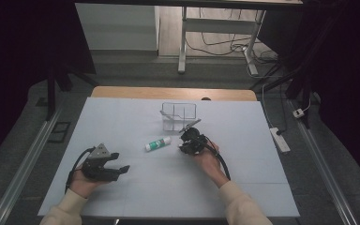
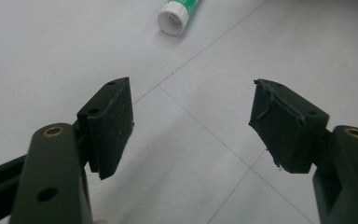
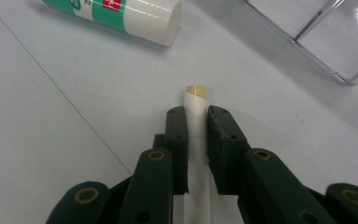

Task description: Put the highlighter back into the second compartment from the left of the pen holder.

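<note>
Your right gripper (image 3: 196, 140): jaws clamped on the paper-wrapped stick (image 3: 196, 100), its tip poking out past them; just near of the clear tray (image 1: 178, 115) | glue stick (image 1: 158, 144) lies left | your left gripper (image 2: 191, 126): jaws apart, nothing between.

surface: white table (image 1: 122, 187) | on it: glue stick (image 1: 158, 144), clear divided box (image 1: 178, 116)

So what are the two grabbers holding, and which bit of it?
The right gripper is shut on a thin white paper-wrapped stick, pinching it just below its tan tip. The left gripper is open and holds nothing.
</note>
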`<state>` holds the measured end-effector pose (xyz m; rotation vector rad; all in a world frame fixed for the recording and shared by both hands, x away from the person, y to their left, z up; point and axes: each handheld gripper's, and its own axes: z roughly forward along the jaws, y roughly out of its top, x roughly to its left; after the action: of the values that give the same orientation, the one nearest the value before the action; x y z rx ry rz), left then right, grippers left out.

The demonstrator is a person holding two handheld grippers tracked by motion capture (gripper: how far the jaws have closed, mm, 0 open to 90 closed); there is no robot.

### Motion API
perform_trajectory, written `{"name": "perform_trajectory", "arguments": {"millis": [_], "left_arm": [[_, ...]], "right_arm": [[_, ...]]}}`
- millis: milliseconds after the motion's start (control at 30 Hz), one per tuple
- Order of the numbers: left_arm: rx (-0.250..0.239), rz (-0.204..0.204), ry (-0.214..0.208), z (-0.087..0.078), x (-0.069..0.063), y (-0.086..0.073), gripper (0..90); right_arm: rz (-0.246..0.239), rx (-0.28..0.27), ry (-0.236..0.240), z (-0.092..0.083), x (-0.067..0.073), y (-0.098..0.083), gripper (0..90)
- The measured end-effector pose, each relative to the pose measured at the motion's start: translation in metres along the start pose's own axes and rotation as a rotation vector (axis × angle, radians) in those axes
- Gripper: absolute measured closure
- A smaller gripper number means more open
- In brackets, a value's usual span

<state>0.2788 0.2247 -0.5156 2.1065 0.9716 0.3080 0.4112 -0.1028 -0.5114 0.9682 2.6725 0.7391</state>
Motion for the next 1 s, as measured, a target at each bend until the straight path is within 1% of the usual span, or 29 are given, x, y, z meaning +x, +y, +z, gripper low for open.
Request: {"name": "perform_trajectory", "arguments": {"millis": [167, 267, 367, 567, 767, 1000], "left_arm": [[0.0, -0.002, 0.002, 0.0, 0.001, 0.0, 29.9], [0.0, -0.002, 0.002, 0.0, 0.001, 0.0, 29.8], [0.001, 0.0, 0.003, 0.0, 0.0, 0.0, 29.8], [0.002, -0.002, 0.003, 0.0, 0.0, 0.0, 29.8], [0.002, -0.001, 0.005, 0.001, 0.0, 0.0, 29.8], [0.001, -0.002, 0.01, 0.0, 0.0, 0.0, 29.8]], "right_arm": [[-0.003, -0.002, 0.01, -0.003, -0.002, -0.001, 77.6], [-0.001, -0.02, 0.013, -0.008, -0.003, -0.002, 77.7], [-0.004, -0.031, 0.006, -0.016, -0.004, -0.002, 77.8], [-0.008, -0.074, 0.006, -0.031, -0.007, -0.004, 77.8], [-0.002, -0.119, 0.017, -0.044, -0.008, -0.008, 77.8], [0.005, -0.145, 0.031, -0.052, -0.01, -0.011, 77.7]]}}
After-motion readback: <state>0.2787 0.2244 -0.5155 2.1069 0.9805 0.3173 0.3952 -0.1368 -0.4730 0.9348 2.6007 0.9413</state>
